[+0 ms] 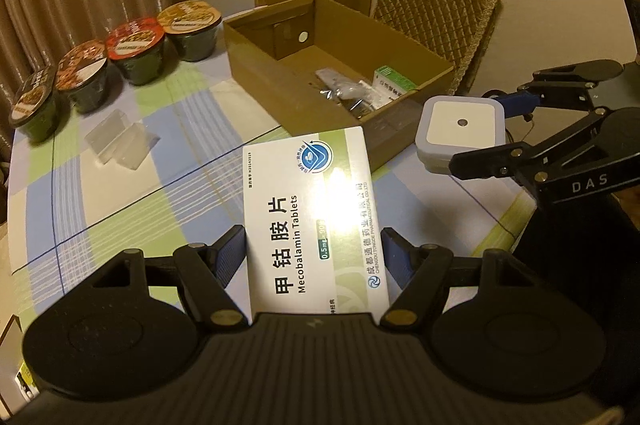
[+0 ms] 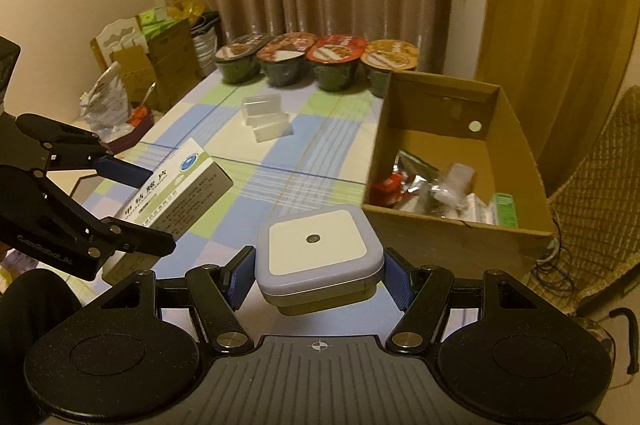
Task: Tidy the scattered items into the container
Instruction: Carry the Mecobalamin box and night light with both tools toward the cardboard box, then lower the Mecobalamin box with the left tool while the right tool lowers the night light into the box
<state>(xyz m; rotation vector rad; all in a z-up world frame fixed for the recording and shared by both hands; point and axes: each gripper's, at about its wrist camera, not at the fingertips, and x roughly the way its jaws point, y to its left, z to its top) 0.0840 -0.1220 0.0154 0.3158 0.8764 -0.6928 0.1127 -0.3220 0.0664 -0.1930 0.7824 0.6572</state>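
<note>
Noodle bowls (image 2: 316, 63) behind cardboard box (image 2: 516, 129), clear case (image 2: 266, 121)

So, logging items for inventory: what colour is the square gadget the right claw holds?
Square plastic gadget: white face, pale lavender rim; clearest in right wrist view.

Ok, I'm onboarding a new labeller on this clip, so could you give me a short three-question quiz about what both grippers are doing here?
1. True or false: the left gripper holds a box of tablets.
2. What does the right gripper hold? A) a noodle bowl B) a square white and lilac device C) a clear plastic case
3. Fill in: the cardboard box on the table already holds some ____ .

Key: 1 true. 2 B. 3 items, among them foil packets and a green and white carton.
</note>
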